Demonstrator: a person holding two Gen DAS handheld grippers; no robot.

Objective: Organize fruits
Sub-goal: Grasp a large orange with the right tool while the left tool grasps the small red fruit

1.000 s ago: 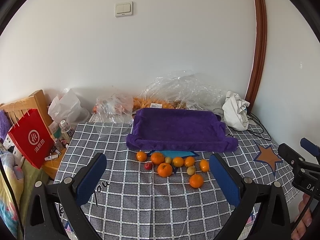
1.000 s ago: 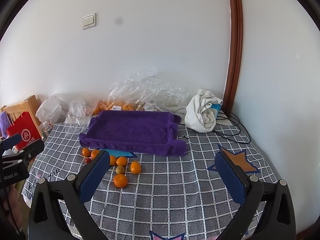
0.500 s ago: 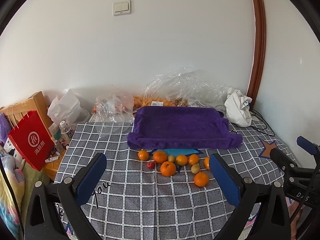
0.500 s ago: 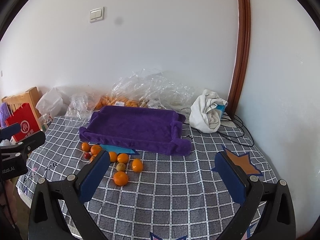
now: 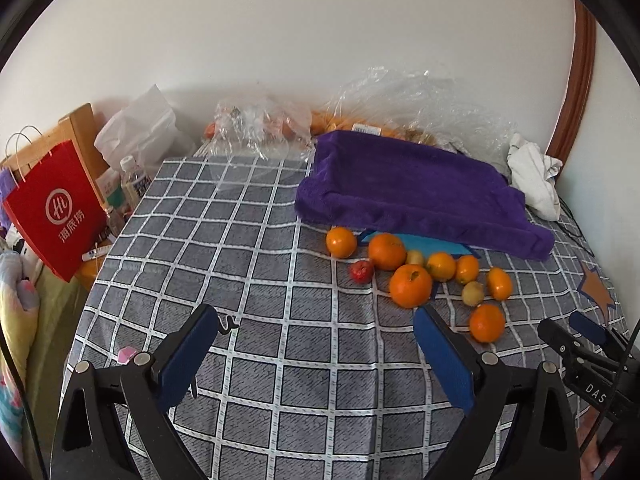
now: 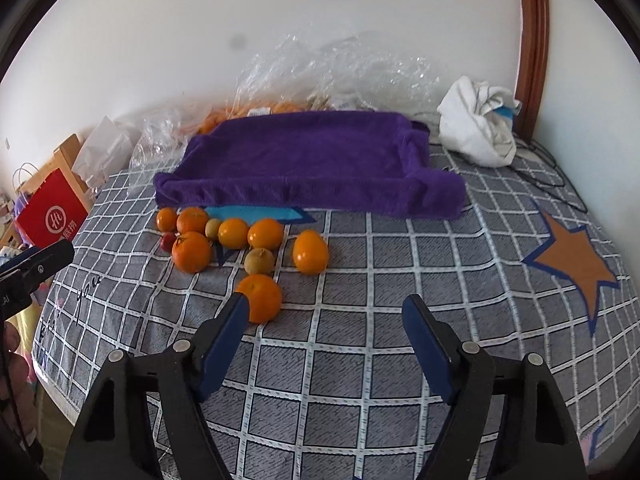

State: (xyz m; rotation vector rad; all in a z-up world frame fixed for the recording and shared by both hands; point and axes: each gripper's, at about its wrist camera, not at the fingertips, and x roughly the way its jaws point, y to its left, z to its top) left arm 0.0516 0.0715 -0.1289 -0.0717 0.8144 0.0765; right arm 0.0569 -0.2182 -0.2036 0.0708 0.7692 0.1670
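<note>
Blue-padded, my left gripper [image 5: 316, 354] stood apart over bare checked cloth [image 5: 248, 280], having just narrowed slightly, the fruits [image 5: 416, 270] ahead to its right. My right gripper [image 6: 326, 322], just narrowing, gripped nothing; the nearest orange [image 6: 260, 297] lay beside its left pad. Beyond lay the purple tray [image 6: 312, 160].
</note>
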